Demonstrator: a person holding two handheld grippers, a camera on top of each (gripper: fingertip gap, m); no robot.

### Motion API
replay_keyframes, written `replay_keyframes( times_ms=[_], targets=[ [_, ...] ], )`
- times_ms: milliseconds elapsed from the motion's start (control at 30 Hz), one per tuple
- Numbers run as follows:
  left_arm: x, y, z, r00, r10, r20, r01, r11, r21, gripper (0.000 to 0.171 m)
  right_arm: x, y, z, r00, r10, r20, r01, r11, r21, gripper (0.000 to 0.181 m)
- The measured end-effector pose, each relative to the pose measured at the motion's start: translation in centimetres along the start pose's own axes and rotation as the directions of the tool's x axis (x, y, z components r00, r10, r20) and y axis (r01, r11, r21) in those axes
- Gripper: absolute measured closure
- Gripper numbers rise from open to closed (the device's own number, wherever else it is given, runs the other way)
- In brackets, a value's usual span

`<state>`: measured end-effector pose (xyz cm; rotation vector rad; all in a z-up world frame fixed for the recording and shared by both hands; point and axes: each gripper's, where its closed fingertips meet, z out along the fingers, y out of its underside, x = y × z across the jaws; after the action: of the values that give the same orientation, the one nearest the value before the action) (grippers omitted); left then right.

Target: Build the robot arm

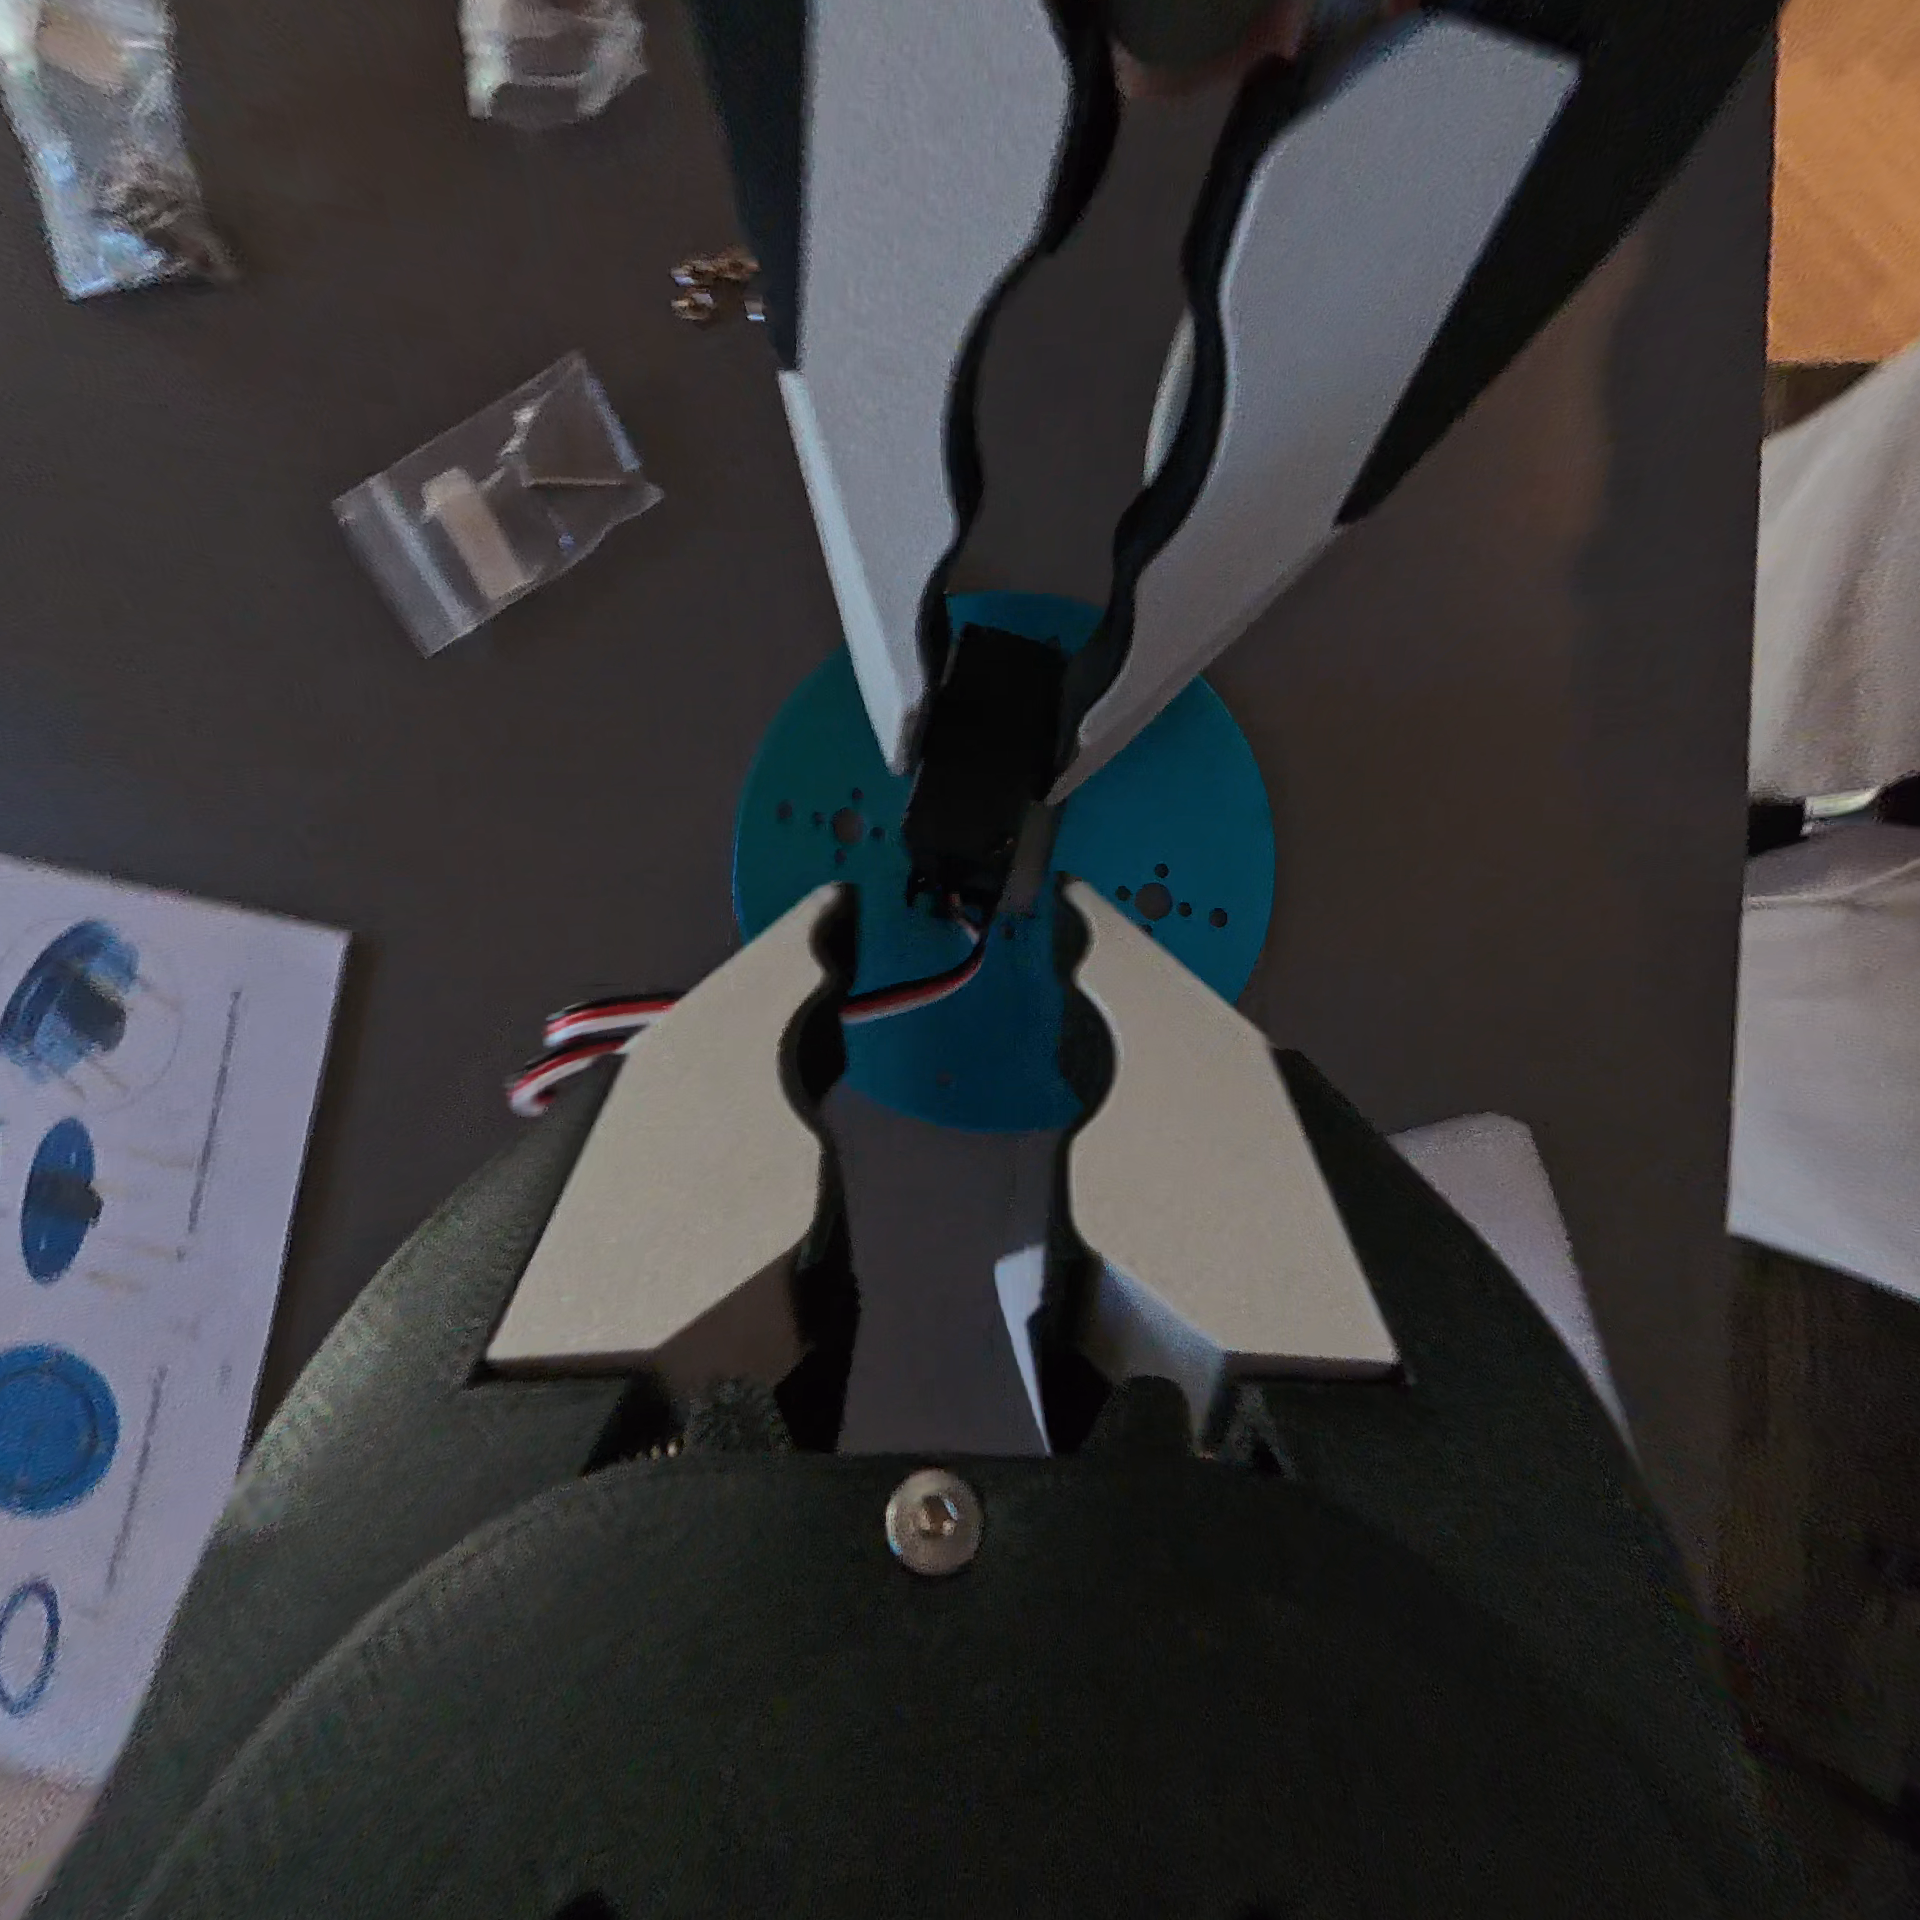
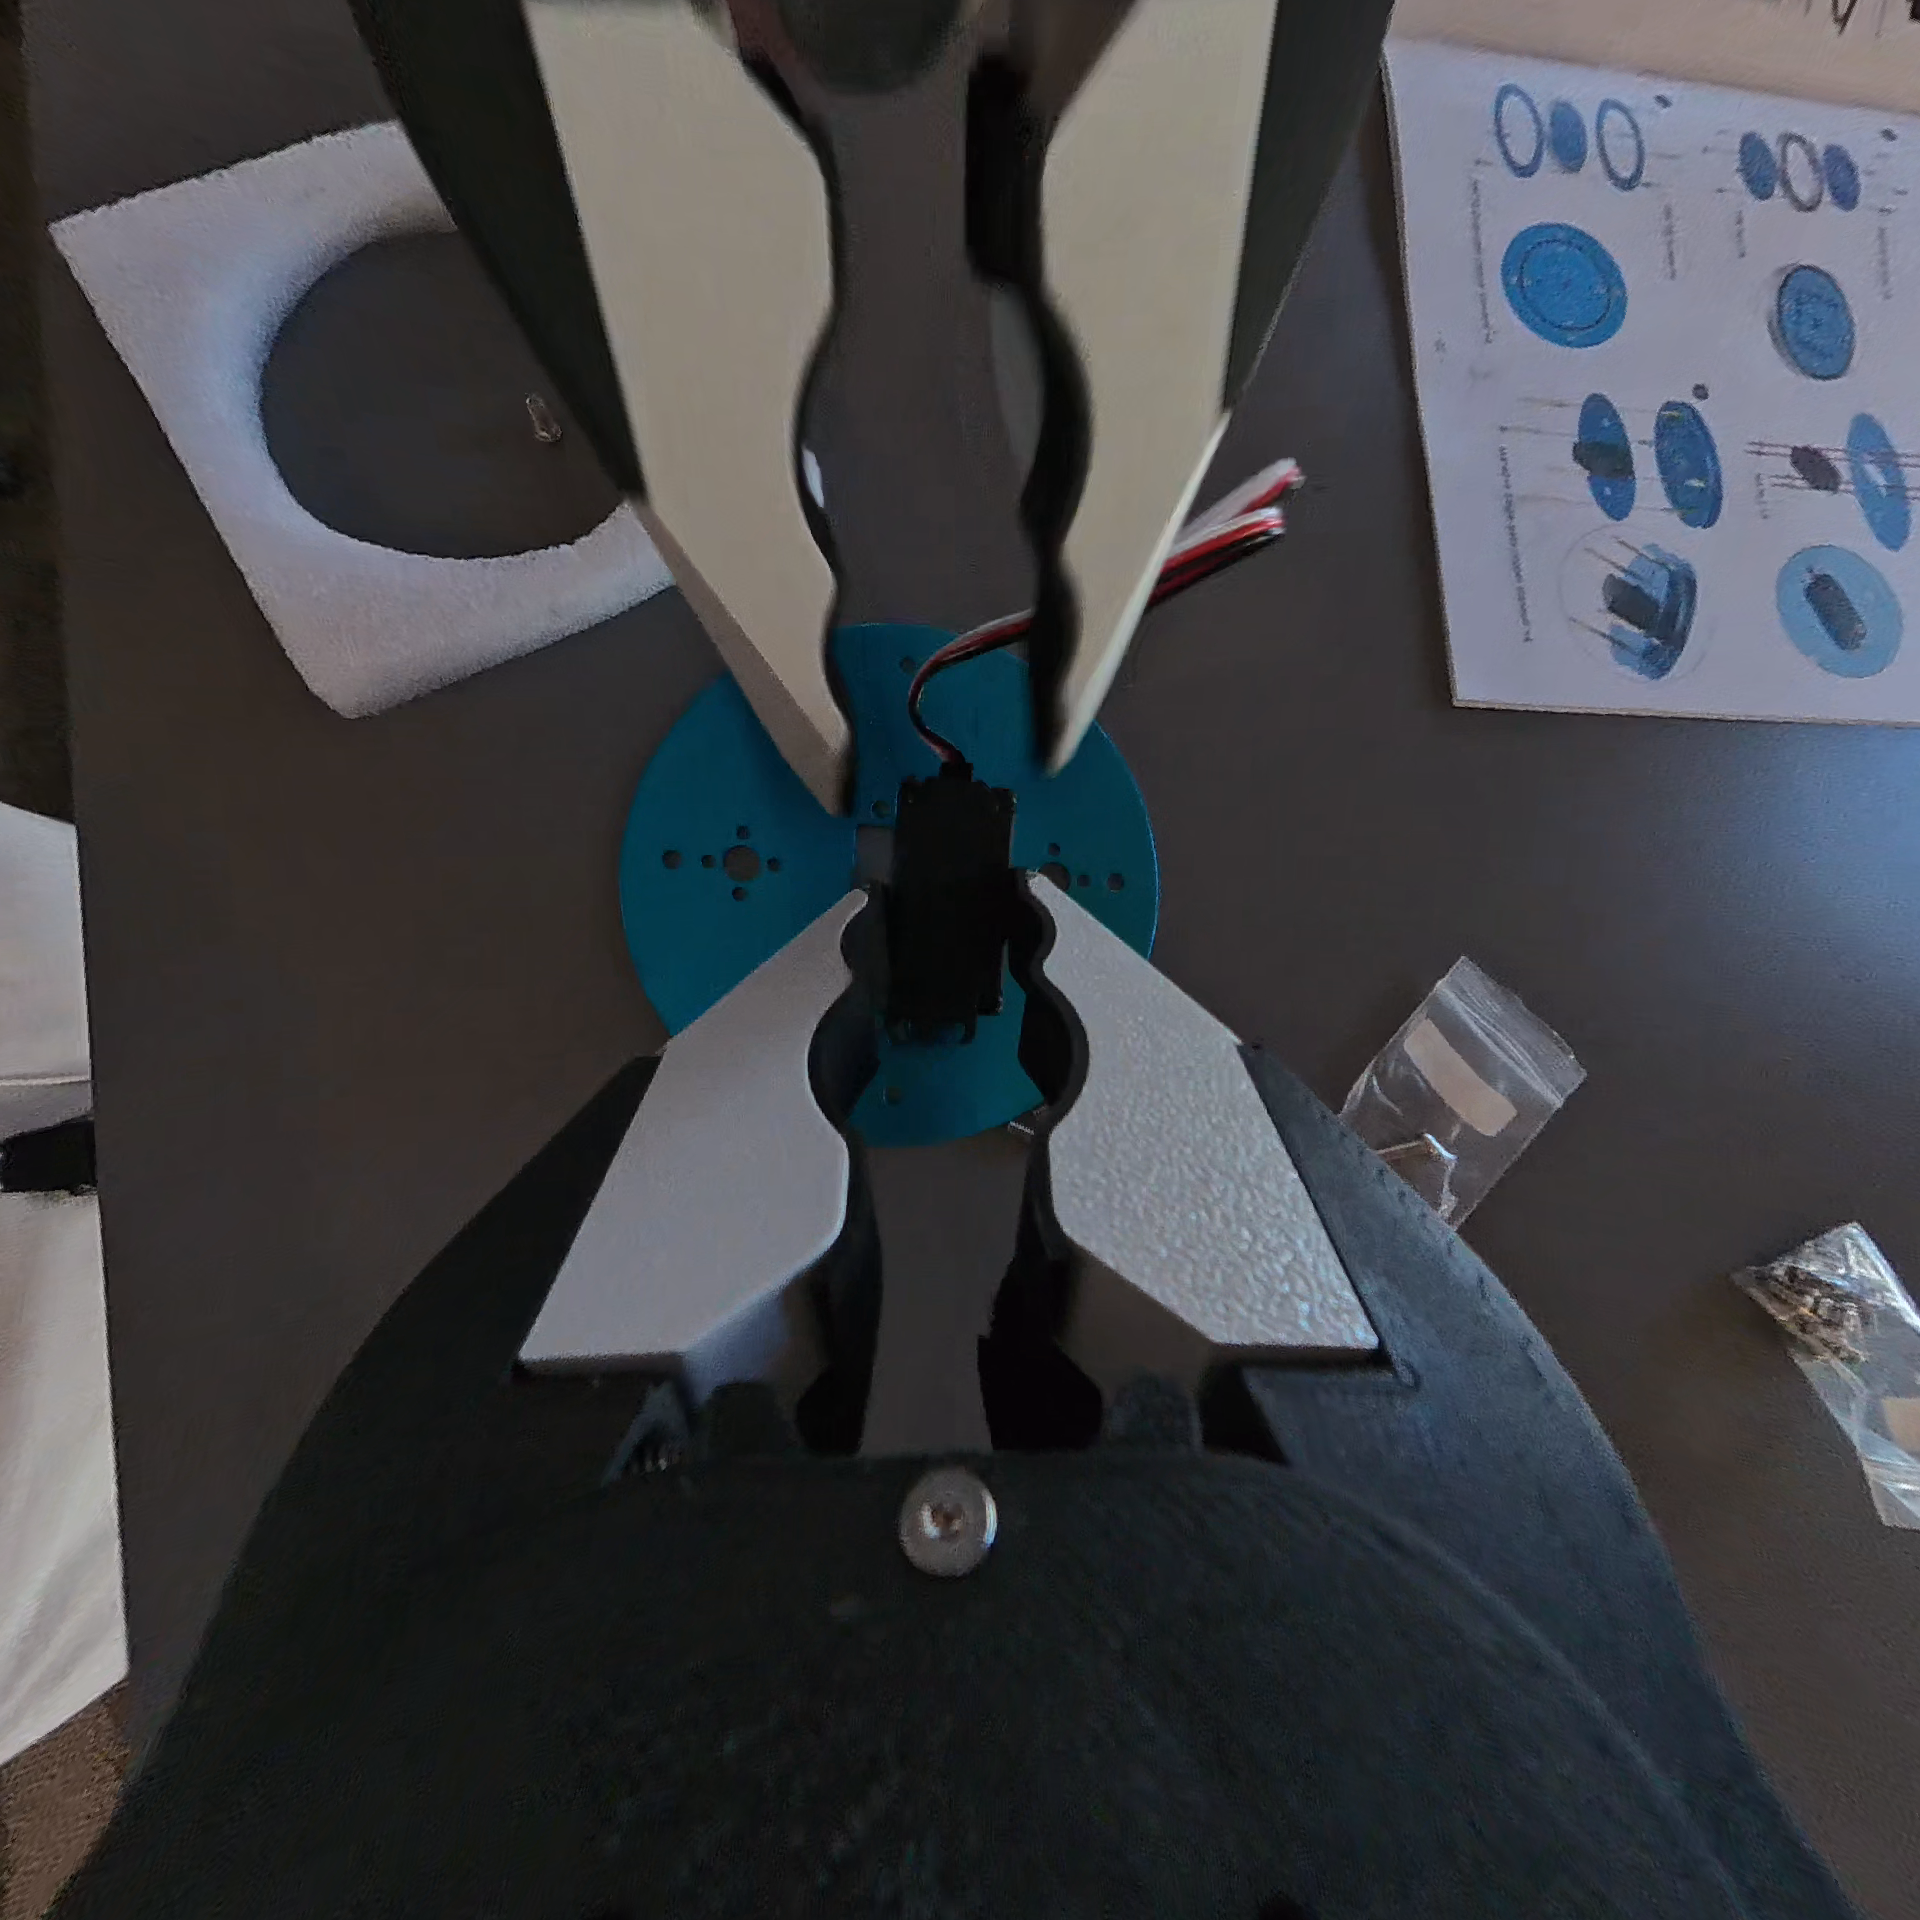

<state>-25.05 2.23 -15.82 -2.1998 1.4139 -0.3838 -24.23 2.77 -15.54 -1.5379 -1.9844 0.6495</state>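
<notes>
Left wrist view showed a blue disc point(image 1: 1164, 810) lying flat on the dark table point(image 1: 1455, 727), pierced by small hole clusters either side of its middle. A black servo point(image 1: 982, 769) sat at the disc's centre, its red, white and black wire point(image 1: 603, 1023) trailing off the near-left rim.

The left gripper point(image 1: 951, 896) stood wide, fingertips at the servo's near end, holding nothing. The right gripper point(image 2: 948, 899) had its fingertips against both sides of the servo, gripping it.

Left of the disc lay a small clear bag point(image 1: 494, 504), a few loose screws point(image 1: 717, 286) farther off, and a printed sheet point(image 1: 125, 1195) near-left. A white foam block point(image 2: 312, 436) lay on the other side. The table edge point(image 1: 1766, 623) ran close to the right of the disc, with little open table there; more bare table lay on its left.
</notes>
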Motion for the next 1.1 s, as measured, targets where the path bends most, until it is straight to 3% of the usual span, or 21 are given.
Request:
replay_keyframes(
  times_ms=[33, 100, 167, 233, 300, 333, 433, 533, 700, 867, 900, 933, 1000, 1100],
  targets=[
    [-0.4, -0.2, -1.1, 0.997, -0.069, 0.028, 0.068, 0.997, 0.031, 0.126, 0.0, 0.0, 0.0, 1.0, 0.012, 0.01, -0.012, 1.0, 0.001, 0.16],
    [-1.5, -0.6, -4.1, 0.947, -0.315, 0.063, 0.298, 0.936, 0.188, 0.144, 0.1, 0.1, -0.1, 0.999, 0.025, 0.031, -0.025, 1.0, 0.015, 0.16],
    [-1.3, 0.8, -5.8, 0.781, -0.624, -0.027, 0.61, 0.753, 0.246, 0.154, 0.1, 0.2, -0.2, 0.998, 0.047, 0.049, -0.049, 0.998, 0.039, 0.16],
    [1.0, 1.1, -6.0, 0.578, -0.787, -0.216, 0.814, 0.536, 0.223, 0.158, 0.1, 0.3, -0.2, 0.995, 0.059, 0.076, -0.063, 0.996, 0.06, 0.16],
    [3.5, -0.4, -5.6, 0.436, -0.817, -0.378, 0.897, 0.359, 0.258, 0.16, 0.0, 0.4, -0.3, 0.991, 0.066, 0.114, -0.072, 0.996, 0.048, 0.16],
    [4.3, -0.6, -4.9, 0.398, -0.83, -0.39, 0.909, 0.302, 0.285, 0.16, -0.2, 0.5, -0.3, 0.989, 0.063, 0.135, -0.068, 0.997, 0.033, 0.16],
    [6.7, -1.5, -2.9, 0.31, -0.869, -0.385, 0.924, 0.18, 0.338, 0.149, -0.6, 0.8, -0.4, 0.978, 0.069, 0.199, -0.063, 0.997, -0.035, 0.16],
    [9.5, -3.6, -1.8, 0.299, -0.862, -0.41, 0.895, 0.105, 0.433, 0.151, -1.4, 0.8, -0.5, 0.956, 0.078, 0.282, -0.058, 0.995, -0.078, 0.159],
    [14.2, -4.9, 0.4, 0.306, -0.884, -0.353, 0.815, 0.051, 0.578, 0.147, -3.5, 1.1, -1.1, 0.907, 0.086, 0.412, -0.05, 0.994, -0.097, 0.159],
    [14.7, -3.8, 1.9, 0.247, -0.929, -0.276, 0.744, -0.001, 0.668, 0.147, -4.7, 1.9, -2.0, 0.875, 0.058, 0.482, -0.001, 0.993, -0.118, 0.16],
    [14.5, -4.0, 1.8, 0.263, -0.93, -0.256, 0.728, 0.017, 0.686, 0.148, -4.7, 2.0, -2.0, 0.874, 0.053, 0.483, 0.008, 0.992, -0.123, 0.159],
    [14.3, -3.7, 1.9, 0.277, -0.942, -0.189, 0.715, 0.07, 0.696, 0.148, -4.7, 2.0, -2.1, 0.874, 0.049, 0.483, 0.011, 0.992, -0.122, 0.16],
    [13.7, -3.4, 1.5, 0.351, -0.936, -0.011, 0.67, 0.243, 0.701, 0.147, -4.6, 2.0, -2.0, 0.869, 0.06, 0.491, 0.0, 0.993, -0.121, 0.16],
    [12.0, -3.0, -0.1, 0.505, -0.792, 0.343, 0.546, 0.601, 0.584, 0.144, -4.4, 2.0, -2.0, 0.852, 0.089, 0.517, -0.019, 0.99, -0.138, 0.16]
  ],
)
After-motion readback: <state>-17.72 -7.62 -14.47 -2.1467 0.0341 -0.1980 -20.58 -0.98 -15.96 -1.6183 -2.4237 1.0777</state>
